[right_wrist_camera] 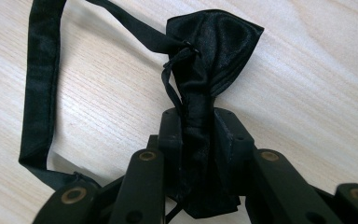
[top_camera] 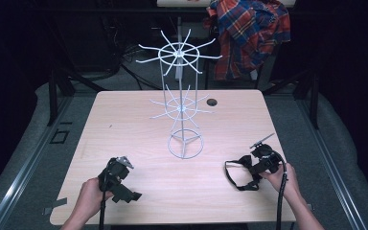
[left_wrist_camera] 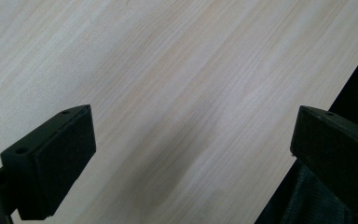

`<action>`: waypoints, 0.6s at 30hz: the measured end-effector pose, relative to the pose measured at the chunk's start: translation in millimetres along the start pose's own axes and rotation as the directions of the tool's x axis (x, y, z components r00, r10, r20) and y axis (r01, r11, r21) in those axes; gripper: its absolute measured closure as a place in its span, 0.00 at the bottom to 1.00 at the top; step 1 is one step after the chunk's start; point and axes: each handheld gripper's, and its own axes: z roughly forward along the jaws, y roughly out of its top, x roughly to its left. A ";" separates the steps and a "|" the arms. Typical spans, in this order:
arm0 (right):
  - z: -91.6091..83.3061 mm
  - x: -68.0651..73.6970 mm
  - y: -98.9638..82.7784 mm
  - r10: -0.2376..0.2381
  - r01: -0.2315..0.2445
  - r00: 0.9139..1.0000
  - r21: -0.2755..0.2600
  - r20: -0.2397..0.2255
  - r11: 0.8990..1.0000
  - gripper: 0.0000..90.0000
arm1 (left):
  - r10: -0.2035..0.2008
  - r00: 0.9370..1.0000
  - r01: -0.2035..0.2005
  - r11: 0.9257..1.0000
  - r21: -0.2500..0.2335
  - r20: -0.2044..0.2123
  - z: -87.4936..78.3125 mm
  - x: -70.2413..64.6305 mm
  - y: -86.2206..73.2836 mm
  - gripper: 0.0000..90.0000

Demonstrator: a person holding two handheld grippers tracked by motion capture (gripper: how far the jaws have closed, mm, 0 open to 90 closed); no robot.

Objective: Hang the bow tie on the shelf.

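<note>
Glossy black satin bow tie (right_wrist_camera: 205,74) with looping strap, pinched in right claw (right_wrist_camera: 198,135); left claw (left_wrist_camera: 191,149) wide open, empty.

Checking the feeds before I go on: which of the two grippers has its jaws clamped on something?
The right gripper: its jaws pinch the black bow tie. The left gripper has jaws wide apart over bare table.

A tall white wire display rack with radiating hooks (top_camera: 184,100) stands at the middle of the pale wooden table (top_camera: 124,120), blocking straight passage across. Bare tabletop lies open on both sides and along the near edge.
</note>
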 end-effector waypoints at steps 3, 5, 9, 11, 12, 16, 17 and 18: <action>-2.3 -1.6 -0.4 0.015 -0.016 1.000 -0.015 -0.022 1.000 0.82 | 0.002 1.000 -0.002 1.000 0.001 -0.001 0.0 0.2 0.0 0.00; -4.3 -3.5 -0.5 0.026 -0.027 0.999 -0.035 -0.044 0.999 0.82 | 0.002 1.000 -0.002 1.000 0.003 0.000 -0.2 0.3 0.0 0.00; -7.1 -5.2 -0.8 0.042 -0.048 0.996 -0.075 -0.085 0.996 0.82 | 0.002 1.000 -0.002 1.000 0.002 -0.001 0.0 0.2 0.0 0.00; -7.8 -4.8 -0.9 0.050 -0.058 0.995 -0.086 -0.085 0.995 0.82 | 0.002 1.000 -0.002 1.000 0.002 -0.001 0.1 0.2 0.0 0.00; -8.7 -5.1 -0.8 0.048 -0.056 0.995 -0.089 -0.089 0.994 0.82 | 0.002 1.000 -0.002 1.000 0.002 -0.001 0.1 0.2 0.1 0.00; -12.5 -3.8 -0.6 0.035 -0.041 0.998 -0.116 -0.055 0.992 0.82 | 0.004 1.000 -0.004 1.000 0.006 -0.007 0.0 0.0 0.4 0.00; -13.2 -3.6 -0.5 0.033 -0.039 0.998 -0.118 -0.056 0.992 0.82 | 0.003 1.000 -0.003 1.000 0.005 -0.004 0.1 0.0 0.3 0.00; -14.4 -3.0 -0.5 0.037 -0.044 0.998 -0.128 -0.053 0.991 0.82 | 0.003 1.000 -0.003 1.000 0.005 -0.004 0.2 0.0 0.2 0.00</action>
